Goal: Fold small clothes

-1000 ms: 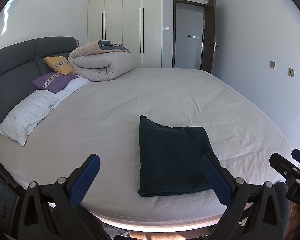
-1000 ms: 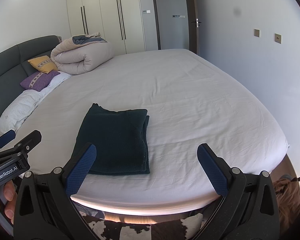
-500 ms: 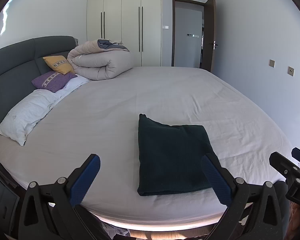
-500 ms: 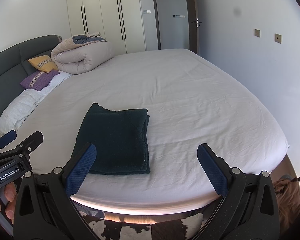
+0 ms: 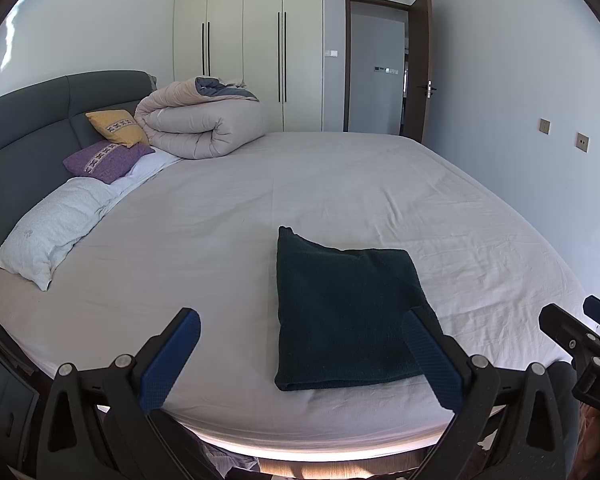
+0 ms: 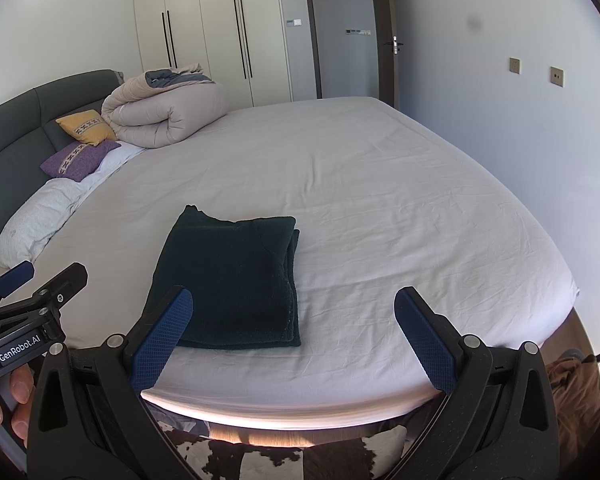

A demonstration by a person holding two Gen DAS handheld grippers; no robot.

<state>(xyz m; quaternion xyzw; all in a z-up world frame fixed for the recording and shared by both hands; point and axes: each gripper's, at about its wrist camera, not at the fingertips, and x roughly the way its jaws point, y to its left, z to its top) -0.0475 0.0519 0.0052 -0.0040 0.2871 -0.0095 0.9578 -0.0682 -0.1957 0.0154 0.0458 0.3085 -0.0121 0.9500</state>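
Almost nothing has shifted over the last second: the dark green folded garment (image 5: 346, 316) sits where it did on the bed (image 5: 340, 184), near the foot edge closest to the cameras and well apart from the rolled duvet (image 5: 202, 124) by the headboard, and both tongs hang back just as they did. The left gripper (image 5: 300, 356) has its jaws spread wide with nothing between them, hovering short of the garment's near edge; the right gripper (image 6: 294, 336) is likewise spread and empty, with the garment lying ahead and toward its left finger. The cloth looks like a thick, fuzzy knit, so I judge it soft, light and limp, likely to sag and slide open if lifted by one corner. The stacked layers showing along its right edge (image 6: 294, 280) seem the best hold, pinched through all thicknesses, with the other tongs on the opposite edge. The fold looks finished, though that is only a judgement. How many layers there are and what kind of garment it is cannot be made out; the near corner is partly covered by a finger in each view, and fisheye bending distorts the outline.
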